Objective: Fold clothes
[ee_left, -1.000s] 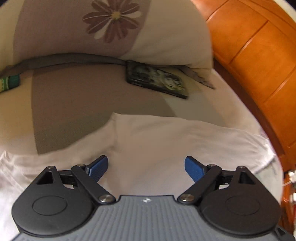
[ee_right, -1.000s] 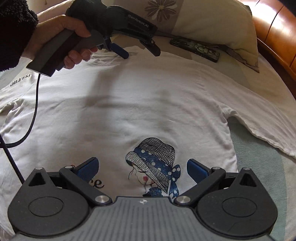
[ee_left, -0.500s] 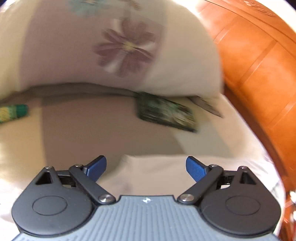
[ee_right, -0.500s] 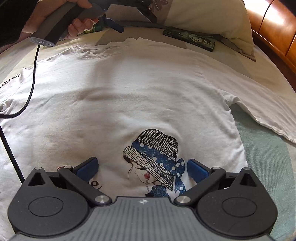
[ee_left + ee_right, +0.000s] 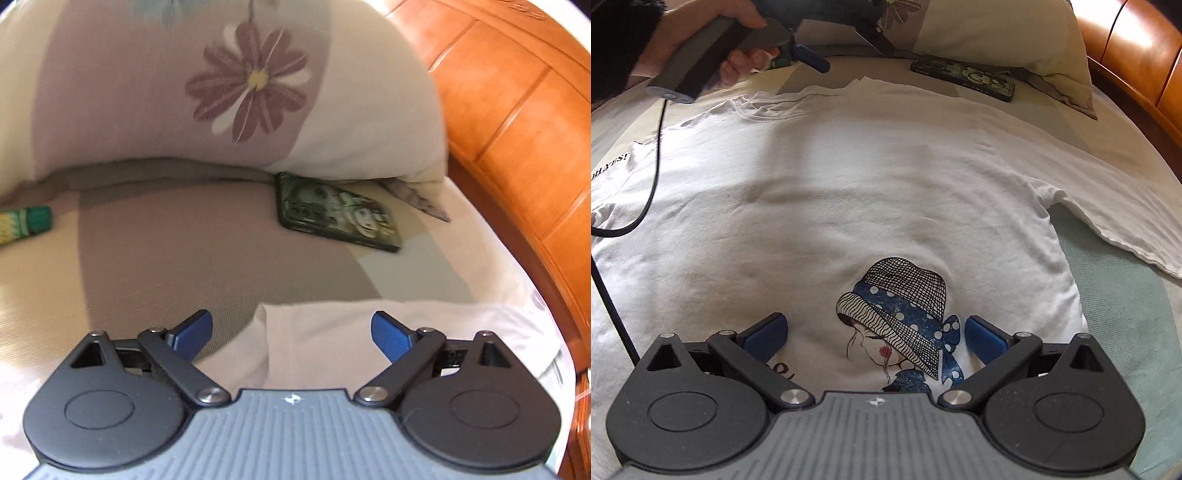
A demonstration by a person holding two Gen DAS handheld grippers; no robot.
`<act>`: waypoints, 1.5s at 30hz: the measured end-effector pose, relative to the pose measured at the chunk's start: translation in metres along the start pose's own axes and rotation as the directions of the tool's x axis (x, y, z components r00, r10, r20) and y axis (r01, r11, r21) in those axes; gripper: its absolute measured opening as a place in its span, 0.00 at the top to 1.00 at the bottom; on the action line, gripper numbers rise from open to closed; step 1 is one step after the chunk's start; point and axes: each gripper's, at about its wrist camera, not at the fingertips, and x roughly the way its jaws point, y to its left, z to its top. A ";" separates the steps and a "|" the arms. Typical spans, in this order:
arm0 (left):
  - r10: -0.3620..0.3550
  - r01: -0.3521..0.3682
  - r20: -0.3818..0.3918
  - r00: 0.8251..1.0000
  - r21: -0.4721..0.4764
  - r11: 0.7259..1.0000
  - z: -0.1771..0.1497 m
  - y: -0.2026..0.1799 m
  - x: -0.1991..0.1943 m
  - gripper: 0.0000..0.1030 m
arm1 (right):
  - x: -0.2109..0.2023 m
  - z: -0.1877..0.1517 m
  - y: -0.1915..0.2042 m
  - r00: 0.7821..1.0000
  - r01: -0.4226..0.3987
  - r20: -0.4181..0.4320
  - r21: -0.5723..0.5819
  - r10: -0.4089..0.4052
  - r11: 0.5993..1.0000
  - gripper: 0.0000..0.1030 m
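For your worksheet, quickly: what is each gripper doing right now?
Left gripper: open, holding nothing, above the collar edge of the white cotton T-shirt.
Right gripper: open, holding nothing, over the shirt's printed hat-girl picture.

White T-shirt [image 5: 871, 184] spread flat, front up, on the bed. Print of a woman's head in a netted hat with a blue polka-dot scarf at near centre. Collar at far edge. One sleeve stretched out right, its hem rippled; the left one bears black lettering. Light creases across chest.
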 end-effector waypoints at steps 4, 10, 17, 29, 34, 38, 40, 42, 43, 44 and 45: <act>-0.006 0.008 -0.032 0.999 0.048 0.999 -0.025 -0.011 -0.040 0.10 | 0.000 -0.001 -0.001 1.000 -0.011 0.002 0.002 0.011 1.000 0.00; 0.055 -0.059 -0.150 0.987 -0.019 0.998 -0.086 -0.005 -0.063 0.10 | -0.001 -0.003 -0.001 1.000 -0.017 0.001 -0.022 0.017 1.000 0.00; 0.242 -0.238 -0.108 0.964 0.054 0.970 -0.112 0.010 -0.103 0.10 | -0.013 -0.008 -0.018 0.997 -0.052 -0.053 -0.079 0.048 0.996 0.00; 0.266 -0.262 -0.086 0.960 0.055 0.963 -0.131 -0.013 -0.118 0.10 | 0.037 0.069 -0.032 0.989 0.018 0.147 -0.081 -0.006 0.997 0.00; 0.264 -0.258 -0.107 0.958 0.071 0.964 -0.141 -0.021 -0.120 0.10 | 0.033 0.054 -0.062 0.994 -0.009 0.110 -0.037 0.013 0.999 0.00; 0.287 -0.283 -0.128 0.949 0.050 0.958 -0.147 -0.021 -0.125 0.10 | 0.022 0.045 -0.075 0.998 -0.028 0.054 -0.045 0.031 0.999 0.00; 0.286 -0.284 -0.135 0.949 0.029 0.958 -0.150 -0.023 -0.128 0.10 | 0.019 0.042 -0.073 0.999 -0.022 0.039 -0.066 0.025 0.998 0.00; 0.284 -0.284 -0.141 0.948 0.022 0.959 -0.153 -0.029 -0.130 0.10 | 0.019 0.041 -0.071 0.999 -0.012 0.037 -0.068 0.015 0.998 0.00; 0.287 -0.285 -0.141 0.947 0.034 0.958 -0.155 -0.033 -0.131 0.10 | 0.019 0.041 -0.070 0.999 -0.008 0.036 -0.064 0.010 0.998 0.00; 0.291 -0.287 -0.141 0.946 0.046 0.957 -0.157 -0.038 -0.131 0.10 | 0.019 0.042 -0.069 0.999 -0.003 0.034 -0.060 0.005 0.998 0.00; 0.293 -0.288 -0.141 0.945 0.060 0.956 -0.160 -0.042 -0.131 0.10 | 0.019 0.042 -0.069 0.999 0.000 0.034 -0.056 0.002 0.998 0.00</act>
